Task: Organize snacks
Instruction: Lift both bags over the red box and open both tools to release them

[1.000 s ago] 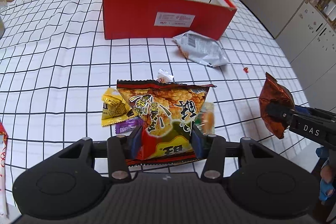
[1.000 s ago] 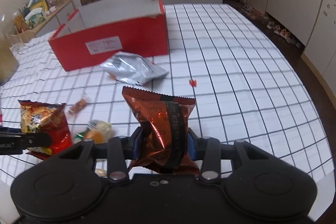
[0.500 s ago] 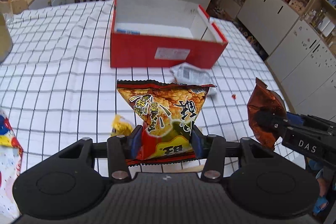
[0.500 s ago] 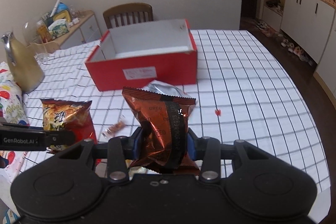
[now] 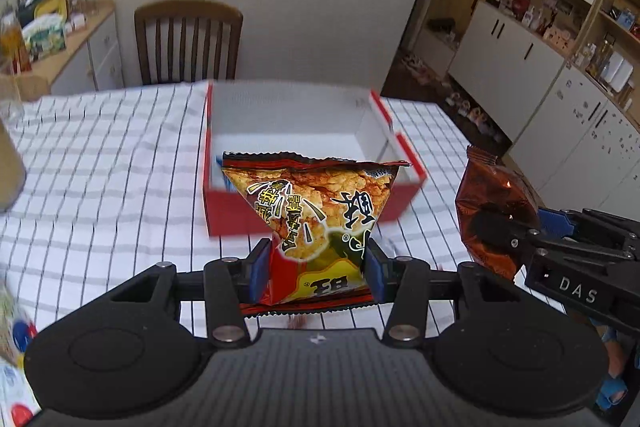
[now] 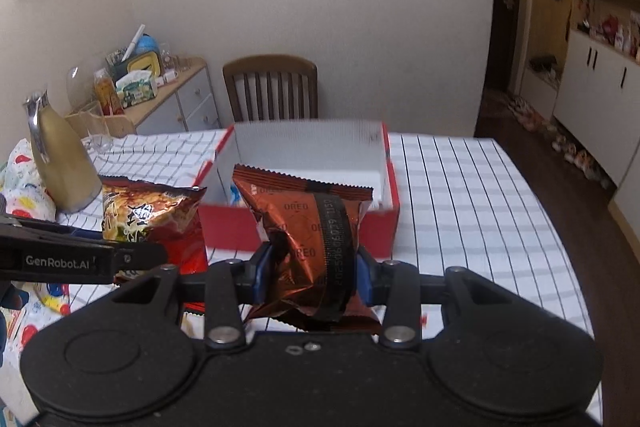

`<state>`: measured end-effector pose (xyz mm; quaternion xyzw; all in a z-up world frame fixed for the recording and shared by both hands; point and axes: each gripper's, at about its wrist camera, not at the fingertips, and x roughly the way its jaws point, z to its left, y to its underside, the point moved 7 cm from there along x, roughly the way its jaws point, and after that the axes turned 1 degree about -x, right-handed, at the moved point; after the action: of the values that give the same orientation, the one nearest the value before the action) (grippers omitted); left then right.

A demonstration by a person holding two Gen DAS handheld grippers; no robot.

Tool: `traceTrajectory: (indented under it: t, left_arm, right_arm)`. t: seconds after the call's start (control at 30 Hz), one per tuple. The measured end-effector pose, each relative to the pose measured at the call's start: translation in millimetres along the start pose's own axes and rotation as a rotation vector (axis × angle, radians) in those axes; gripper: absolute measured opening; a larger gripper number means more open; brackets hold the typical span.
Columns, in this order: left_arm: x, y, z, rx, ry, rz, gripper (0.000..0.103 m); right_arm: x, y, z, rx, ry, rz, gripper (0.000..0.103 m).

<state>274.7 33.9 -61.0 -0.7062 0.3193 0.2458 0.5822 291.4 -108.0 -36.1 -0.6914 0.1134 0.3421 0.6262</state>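
The chip bag (image 5: 316, 223), red and yellow with printed characters, was clamped at its lower part between the 2 blue pads of the left gripper (image 5: 316, 273), its crimped top edge uppermost. It hung in the air above the checked tablecloth (image 5: 112, 163), in front of the red box (image 5: 230, 213). In the right wrist view the same bag (image 6: 154, 223) showed to the left, beside the near left corner of the box (image 6: 228, 227).

The brown cookie bag (image 6: 310, 239), a copper-coloured foil pack with a black band down its front, was gripped by the right gripper (image 6: 310, 277), pads pressing its crumpled lower half from both sides. It too was held off the table, in front of the near wall of the box. In the left wrist view this bag (image 5: 494, 215) appeared at the right, the right gripper (image 5: 490, 227) closed on it.

The box was open at the top, white inside, and stood on the tablecloth. A small blue item lay at its near left inside corner; what it was could not be told.

Behind the table stood a wooden chair (image 6: 272, 87). Left of it was a low cabinet (image 6: 176, 103) crowded with small items. A tan jug (image 6: 60, 163) stood at the left edge of the table. White cupboards (image 5: 540, 59) lined the right wall.
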Motion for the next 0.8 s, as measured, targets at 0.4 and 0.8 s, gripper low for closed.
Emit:
traceTrajectory:
  t: [0.4, 0.8]
  left_arm:
    - [41, -81, 3, 0.027, -0.079, -0.095, 0.047]
    - [120, -124, 37, -0.013, -0.212, -0.036, 0.047]
  right_arm:
    - [58, -66, -5, -0.082, 0.004, -0.046, 0.040]
    - [146, -85, -3, -0.113, -0.018, 0.046, 0.040]
